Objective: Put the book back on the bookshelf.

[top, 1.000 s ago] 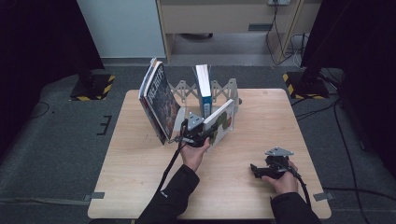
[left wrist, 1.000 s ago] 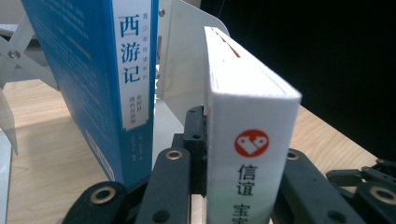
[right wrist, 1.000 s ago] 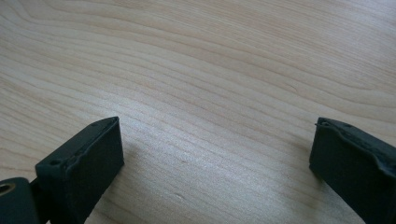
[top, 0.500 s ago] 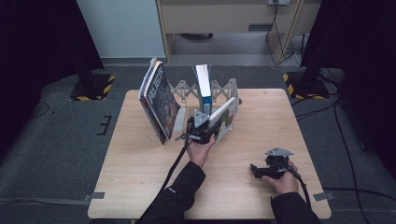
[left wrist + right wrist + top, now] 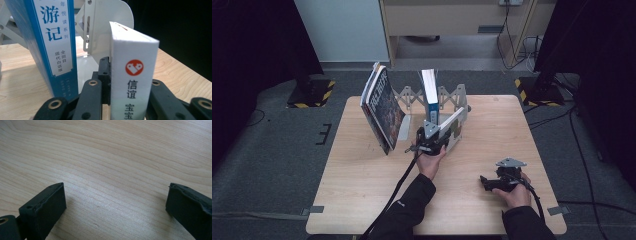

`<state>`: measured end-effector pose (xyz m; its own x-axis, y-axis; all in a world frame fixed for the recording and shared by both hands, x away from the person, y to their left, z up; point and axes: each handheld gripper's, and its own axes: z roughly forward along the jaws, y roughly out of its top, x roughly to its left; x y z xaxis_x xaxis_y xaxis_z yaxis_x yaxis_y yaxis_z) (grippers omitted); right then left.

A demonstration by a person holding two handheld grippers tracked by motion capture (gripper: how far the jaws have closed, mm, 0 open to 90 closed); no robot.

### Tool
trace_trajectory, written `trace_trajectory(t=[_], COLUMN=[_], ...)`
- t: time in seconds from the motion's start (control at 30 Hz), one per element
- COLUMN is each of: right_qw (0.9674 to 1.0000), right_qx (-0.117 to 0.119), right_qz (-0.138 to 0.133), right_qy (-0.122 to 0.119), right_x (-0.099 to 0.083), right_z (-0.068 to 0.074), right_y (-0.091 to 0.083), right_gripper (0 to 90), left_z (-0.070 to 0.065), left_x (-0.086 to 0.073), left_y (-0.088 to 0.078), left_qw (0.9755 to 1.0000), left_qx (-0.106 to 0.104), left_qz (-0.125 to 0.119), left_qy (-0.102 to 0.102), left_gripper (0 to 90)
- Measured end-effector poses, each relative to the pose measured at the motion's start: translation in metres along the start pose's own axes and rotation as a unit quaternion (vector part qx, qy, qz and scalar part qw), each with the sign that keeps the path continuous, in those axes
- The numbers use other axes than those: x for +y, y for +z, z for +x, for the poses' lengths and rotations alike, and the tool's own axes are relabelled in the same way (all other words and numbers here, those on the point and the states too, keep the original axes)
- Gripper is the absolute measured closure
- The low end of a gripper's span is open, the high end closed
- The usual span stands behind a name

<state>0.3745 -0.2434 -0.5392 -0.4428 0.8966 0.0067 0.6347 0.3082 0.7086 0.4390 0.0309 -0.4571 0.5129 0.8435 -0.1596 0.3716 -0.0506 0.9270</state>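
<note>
The white book [image 5: 133, 82] leans tilted in the white expanding book rack [image 5: 452, 100], just beside the upright blue book [image 5: 430, 95], with the left gripper [image 5: 432, 140] clamped on its spine. The right gripper [image 5: 499, 181] rests on the wooden table [image 5: 362, 185] well apart, jaws wide with nothing between them.

Blue book spine [image 5: 53, 45] reading "游记", white book spine [image 5: 133, 82] reading "信谊"

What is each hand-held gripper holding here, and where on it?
Left hand-held gripper clamps the white book across its spine end. Right hand-held gripper holds nothing.
</note>
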Motion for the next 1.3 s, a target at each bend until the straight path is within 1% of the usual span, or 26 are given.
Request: trace_trajectory(t=[0.07,0.17,0.27,0.4,0.6,0.7,0.77,0.8,1.03,1.1,1.27,1.3], right_qw=[1.0000,1.0000,1.0000,1.0000,1.0000,1.0000,1.0000,1.0000,1.0000,1.0000,1.0000,1.0000], right_qx=[0.000,0.000,0.000,0.000,0.000,0.000,0.000,0.000,0.000,0.000,0.000,0.000], right_qz=[0.000,0.000,0.000,0.000,0.000,0.000,0.000,0.000,0.000,0.000,0.000,0.000], right_qy=[0.000,0.000,0.001,0.000,0.000,0.001,0.000,0.000,0.000,0.000,0.000,0.000], right_x=[0.000,0.000,0.000,0.000,0.000,0.000,0.000,0.000,0.000,0.000,0.000,0.000], right_z=[0.000,0.000,0.000,0.000,0.000,0.000,0.000,0.000,0.000,0.000,0.000,0.000], right_y=[0.000,0.000,0.000,0.000,0.000,0.000,0.000,0.000,0.000,0.000,0.000,0.000], right_gripper=[3.0,3.0,3.0,3.0,3.0,3.0,3.0,3.0,2.9,3.0,3.0,3.0], left_z=[0.000,0.001,0.002,0.003,0.000,-0.002,-0.003,-0.003,-0.004,-0.004,-0.004,-0.004], left_x=[-0.001,-0.002,-0.004,-0.007,-0.012,-0.017,-0.020,-0.022,-0.032,-0.035,-0.041,-0.041], left_y=[0.002,0.003,0.005,0.006,0.004,0.001,-0.001,-0.002,-0.008,-0.009,-0.012,-0.012], left_qw=[1.0000,0.9999,0.9998,0.9998,0.9998,0.9996,0.9994,0.9993,0.9986,0.9982,0.9977,0.9978], left_qx=[0.003,0.014,0.019,0.018,0.021,0.023,0.020,0.022,0.017,0.017,0.012,0.011], left_qz=[0.000,0.000,0.000,-0.001,0.002,0.013,0.020,0.023,0.044,0.049,0.060,0.059], left_qy=[0.000,0.004,0.001,-0.002,0.005,0.014,0.018,0.019,0.023,0.029,0.030,0.030], left_gripper=[74.8,74.8,74.8,74.7,74.3,74.1,74.1,74.1,73.9,73.8,73.6,73.6])
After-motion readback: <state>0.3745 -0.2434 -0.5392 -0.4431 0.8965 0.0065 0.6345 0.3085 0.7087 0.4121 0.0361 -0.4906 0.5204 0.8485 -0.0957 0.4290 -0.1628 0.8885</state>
